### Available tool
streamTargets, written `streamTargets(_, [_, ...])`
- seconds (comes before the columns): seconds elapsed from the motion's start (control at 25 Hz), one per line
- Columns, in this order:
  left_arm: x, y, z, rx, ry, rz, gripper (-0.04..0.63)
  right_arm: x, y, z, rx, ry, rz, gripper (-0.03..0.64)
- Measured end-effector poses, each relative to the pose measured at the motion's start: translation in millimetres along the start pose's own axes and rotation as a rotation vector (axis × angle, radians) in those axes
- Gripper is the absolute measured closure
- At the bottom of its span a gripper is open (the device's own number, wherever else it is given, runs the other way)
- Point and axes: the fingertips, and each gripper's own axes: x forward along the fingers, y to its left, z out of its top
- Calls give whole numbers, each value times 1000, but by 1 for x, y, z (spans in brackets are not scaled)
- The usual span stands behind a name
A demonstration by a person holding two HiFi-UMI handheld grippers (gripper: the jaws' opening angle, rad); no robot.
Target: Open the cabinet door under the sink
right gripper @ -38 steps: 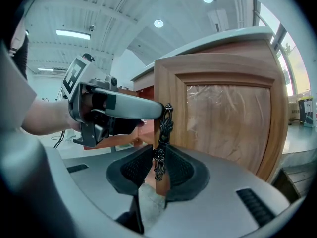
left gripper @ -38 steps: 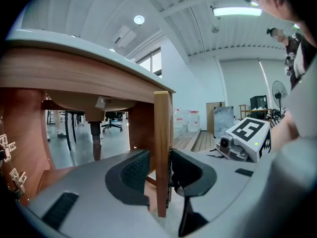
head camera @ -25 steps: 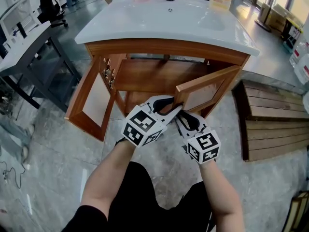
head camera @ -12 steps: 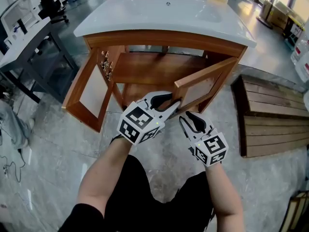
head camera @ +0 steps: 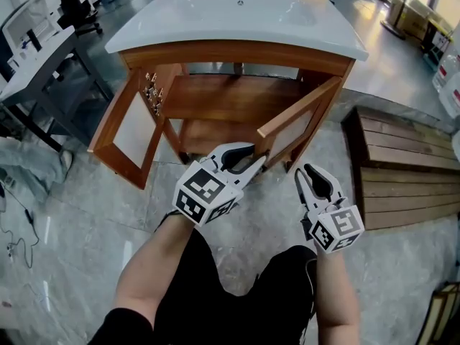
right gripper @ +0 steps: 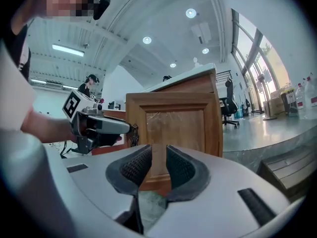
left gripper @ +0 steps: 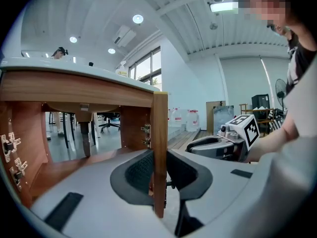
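Marble floor [head camera: 86, 214], sink [head camera: 237, 16] cabinet [head camera: 237, 54] with left door [head camera: 133, 131] wide open. My left gripper [head camera: 253, 162], jaws just closing, pinches the right door [head camera: 298, 124] by its edge, half swung out. Right gripper [head camera: 310, 172] hangs beside it, jaws just narrowed but apart, empty.

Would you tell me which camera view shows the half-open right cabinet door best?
The right gripper view: the door faces it, panel and frame visible. The head view shows it slanted from above; the left gripper view only its edge.

Varnished wood cabinet door [head camera: 296, 126], glossy white sink [head camera: 237, 21]
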Motion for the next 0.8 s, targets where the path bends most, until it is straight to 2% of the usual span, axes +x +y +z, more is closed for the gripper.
streamTargets(0.4, [5, -41, 3, 3, 4, -47, 503, -53, 22, -44, 38, 85, 18, 514])
streamTargets(0.8, [30, -89, 9, 38, 18, -139, 474, -87, 8, -45, 57, 66, -35, 520])
